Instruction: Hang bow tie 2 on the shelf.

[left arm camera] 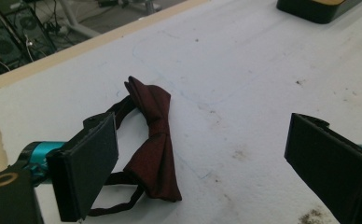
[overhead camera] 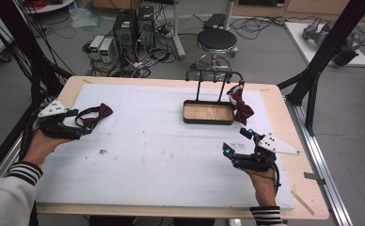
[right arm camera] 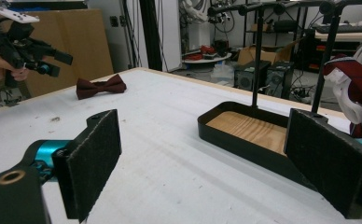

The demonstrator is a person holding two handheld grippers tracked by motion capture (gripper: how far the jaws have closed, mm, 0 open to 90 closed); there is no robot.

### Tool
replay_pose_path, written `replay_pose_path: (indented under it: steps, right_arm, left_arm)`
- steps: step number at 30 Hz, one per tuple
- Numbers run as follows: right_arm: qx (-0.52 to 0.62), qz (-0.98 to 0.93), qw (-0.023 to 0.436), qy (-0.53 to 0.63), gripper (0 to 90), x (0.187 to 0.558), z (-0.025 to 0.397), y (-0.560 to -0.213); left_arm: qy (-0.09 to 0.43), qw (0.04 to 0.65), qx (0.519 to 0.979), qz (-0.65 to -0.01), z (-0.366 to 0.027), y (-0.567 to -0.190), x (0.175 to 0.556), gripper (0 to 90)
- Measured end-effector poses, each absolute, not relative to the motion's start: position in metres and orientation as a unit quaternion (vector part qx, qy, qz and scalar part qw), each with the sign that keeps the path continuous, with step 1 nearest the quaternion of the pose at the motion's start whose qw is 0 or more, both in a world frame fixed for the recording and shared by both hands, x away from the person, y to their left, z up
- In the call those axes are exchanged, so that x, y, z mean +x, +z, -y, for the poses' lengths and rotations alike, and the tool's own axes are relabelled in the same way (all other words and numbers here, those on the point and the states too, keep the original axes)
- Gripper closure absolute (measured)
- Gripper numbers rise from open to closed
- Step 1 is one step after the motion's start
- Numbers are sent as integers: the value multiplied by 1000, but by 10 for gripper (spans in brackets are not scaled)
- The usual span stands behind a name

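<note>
a: looking down from the high view first, take the tray [overhead camera: 209, 113] as the landmark. the bow tie [overhead camera: 95, 115] lies flat on the white tabletop [overhead camera: 162, 155], well off to the tray's left. the left gripper [overhead camera: 84, 123] sits right at the strap end of it, jaws spread, pinching nothing. the right gripper [overhead camera: 236, 142] hovers just in front of the tray's right corner, also spread and empty. a second bow tie [overhead camera: 239, 104] hangs from the rack [overhead camera: 213, 75] standing over the tray.

b: and the left gripper view?

a: the bow tie [left arm camera: 153, 140] lies close by the left-hand pad [left arm camera: 83, 170], its strap loop running behind that pad. the jaws stand far apart, with the tray a long way beyond.

b: right gripper view?

a: wide jaws again, the tray [right arm camera: 249, 133] just ahead between them, the bow tie [right arm camera: 100, 87] far off past the tray's left side.

b: what could go wrong?

a: i'd say closing off-centre, catching only the thin strap, so the tie swings or slips out on the way to the tray. pressing low could also drag it across the tabletop.
</note>
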State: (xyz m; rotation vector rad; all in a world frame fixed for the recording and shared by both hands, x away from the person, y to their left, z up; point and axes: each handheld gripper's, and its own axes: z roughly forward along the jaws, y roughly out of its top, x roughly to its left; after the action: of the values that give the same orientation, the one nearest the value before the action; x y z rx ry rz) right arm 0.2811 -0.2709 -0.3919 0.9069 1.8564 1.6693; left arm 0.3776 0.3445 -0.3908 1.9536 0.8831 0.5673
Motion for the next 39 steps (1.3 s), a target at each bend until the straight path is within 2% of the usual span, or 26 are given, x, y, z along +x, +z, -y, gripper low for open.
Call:
replay_pose_path:
  steps: [12, 27, 34, 39]
  right_arm:
    - [334, -679, 236, 610, 104, 281, 270, -392]
    - [331, -675, 235, 616, 104, 280, 272, -391]
    - [330, -675, 235, 616, 104, 280, 270, -391]
    - [331, -675, 234, 617, 104, 279, 270, -391]
  left_arm:
    - [186, 378, 826, -374, -350, -400, 407, 121]
    - [177, 336, 839, -390, -354, -405, 419, 181]
    - [169, 314, 844, -402, -355, -412, 424, 254]
    - [164, 312, 844, -403, -354, -414, 426, 370]
